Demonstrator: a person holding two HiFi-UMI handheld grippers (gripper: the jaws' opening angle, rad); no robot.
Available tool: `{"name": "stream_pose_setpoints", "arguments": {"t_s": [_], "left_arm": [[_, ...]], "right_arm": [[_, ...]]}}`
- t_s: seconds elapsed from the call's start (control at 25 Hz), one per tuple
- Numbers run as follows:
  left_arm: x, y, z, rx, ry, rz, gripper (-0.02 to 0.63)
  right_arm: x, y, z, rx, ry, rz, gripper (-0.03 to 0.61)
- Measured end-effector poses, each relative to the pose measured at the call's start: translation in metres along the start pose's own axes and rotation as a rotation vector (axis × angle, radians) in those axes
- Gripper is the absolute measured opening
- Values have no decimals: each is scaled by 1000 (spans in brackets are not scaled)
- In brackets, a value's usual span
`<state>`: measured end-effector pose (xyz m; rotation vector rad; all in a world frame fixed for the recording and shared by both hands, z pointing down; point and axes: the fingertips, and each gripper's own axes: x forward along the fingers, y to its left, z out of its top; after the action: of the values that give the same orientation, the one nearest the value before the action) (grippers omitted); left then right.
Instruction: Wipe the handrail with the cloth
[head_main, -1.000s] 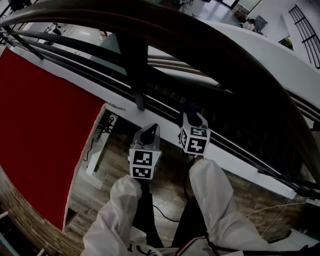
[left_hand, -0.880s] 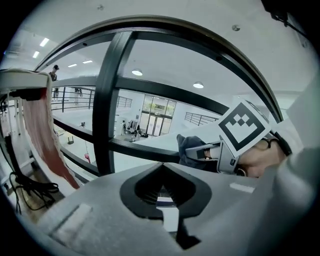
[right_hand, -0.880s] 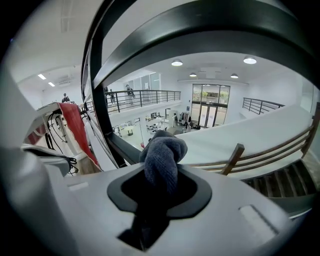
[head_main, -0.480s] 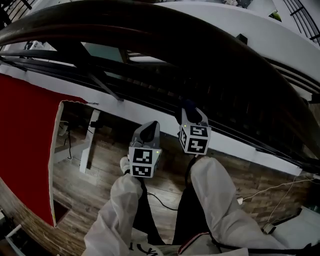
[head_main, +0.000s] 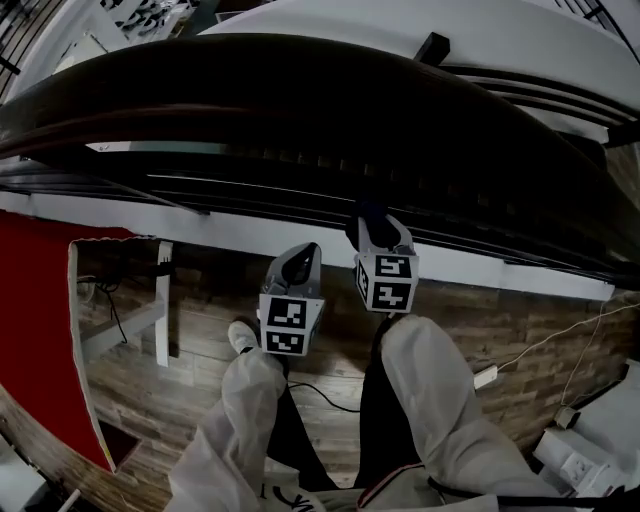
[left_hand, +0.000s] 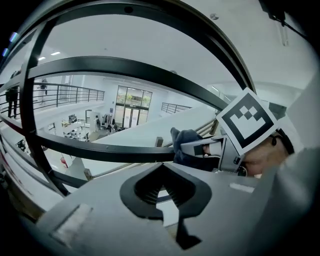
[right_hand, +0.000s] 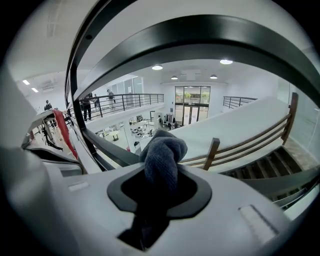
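Note:
The wide dark handrail (head_main: 300, 90) curves across the top of the head view, with thinner dark rails under it. My right gripper (head_main: 373, 228) is held up just below it, shut on a bunched dark grey cloth (head_main: 366, 214). In the right gripper view the cloth (right_hand: 162, 152) sticks out between the jaws of the right gripper (right_hand: 160, 186), and the handrail (right_hand: 210, 35) arches overhead. My left gripper (head_main: 297, 264) hangs beside it, lower and to the left, shut and holding nothing. In the left gripper view the left gripper (left_hand: 162, 189) points at the rails (left_hand: 150, 70), and the cloth (left_hand: 186, 147) shows at the right.
Beyond the railing the floor drops to a wooden floor (head_main: 200, 370) far below, with a red panel (head_main: 30, 330), a white table frame (head_main: 160, 310) and a power strip (head_main: 485, 377). A white ledge (head_main: 500, 272) runs under the rails. White sleeves (head_main: 430, 400) fill the bottom.
The view has slid along the railing: the red panel has shifted far left and the handrail fills more of the top. Both grippers keep their places, the right still holding the cloth.

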<state>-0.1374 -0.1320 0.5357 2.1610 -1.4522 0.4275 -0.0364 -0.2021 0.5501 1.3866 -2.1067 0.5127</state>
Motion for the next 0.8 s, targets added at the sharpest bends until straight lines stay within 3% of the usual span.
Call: {"name": "stream_pose_setpoints", "arguments": {"t_s": [0.8], "left_arm": [[71, -170, 5, 99, 16, -169, 2]], "right_arm": [[-71, -170, -45, 97, -39, -148, 92]]}}
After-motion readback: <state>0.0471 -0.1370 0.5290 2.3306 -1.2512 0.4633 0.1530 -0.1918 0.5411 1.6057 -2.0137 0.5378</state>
